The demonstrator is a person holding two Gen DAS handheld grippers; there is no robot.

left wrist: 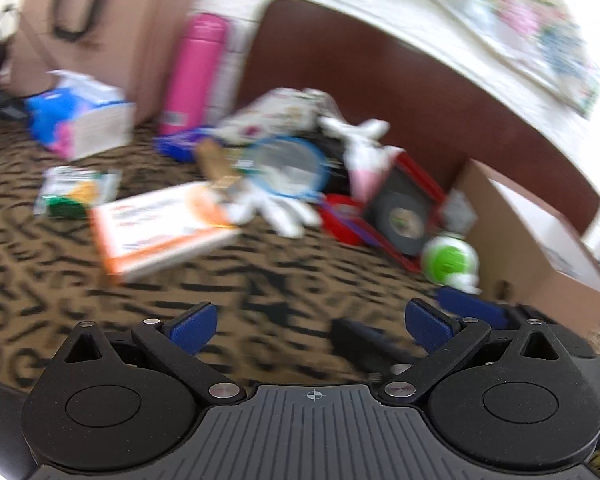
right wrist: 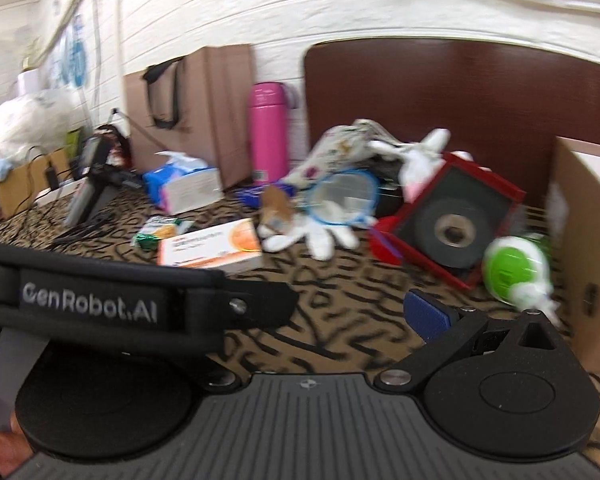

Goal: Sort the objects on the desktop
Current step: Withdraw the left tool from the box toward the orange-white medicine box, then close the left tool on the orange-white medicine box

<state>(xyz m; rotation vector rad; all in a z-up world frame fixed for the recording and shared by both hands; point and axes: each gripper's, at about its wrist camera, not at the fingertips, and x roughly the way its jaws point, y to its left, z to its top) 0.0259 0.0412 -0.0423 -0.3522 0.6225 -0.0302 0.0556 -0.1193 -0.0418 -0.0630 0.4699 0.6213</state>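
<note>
A pile of desk objects lies on the patterned tablecloth (left wrist: 260, 280): an orange-and-white box (left wrist: 160, 228), a white glove (left wrist: 284, 212), a blue-rimmed round mirror (left wrist: 288, 168), a red tray (left wrist: 416, 196) holding a black tape roll (left wrist: 404, 220), a green-and-white ball toy (left wrist: 450, 260), a snack packet (left wrist: 76, 192). My left gripper (left wrist: 312, 326) is open and empty, short of the pile. My right gripper (right wrist: 320, 316) is open; its left finger is hidden behind the other gripper's black strap (right wrist: 100, 304). The box (right wrist: 212, 248), tape roll (right wrist: 452, 232) and ball toy (right wrist: 512, 272) show ahead of it.
A cardboard box (left wrist: 540, 252) stands at the right. A pink bottle (left wrist: 194, 72), a tissue box (left wrist: 84, 116) and a brown paper bag (left wrist: 100, 20) stand at the back left. A brown board (right wrist: 460, 92) leans on the white wall. Cables and a device (right wrist: 92, 176) lie far left.
</note>
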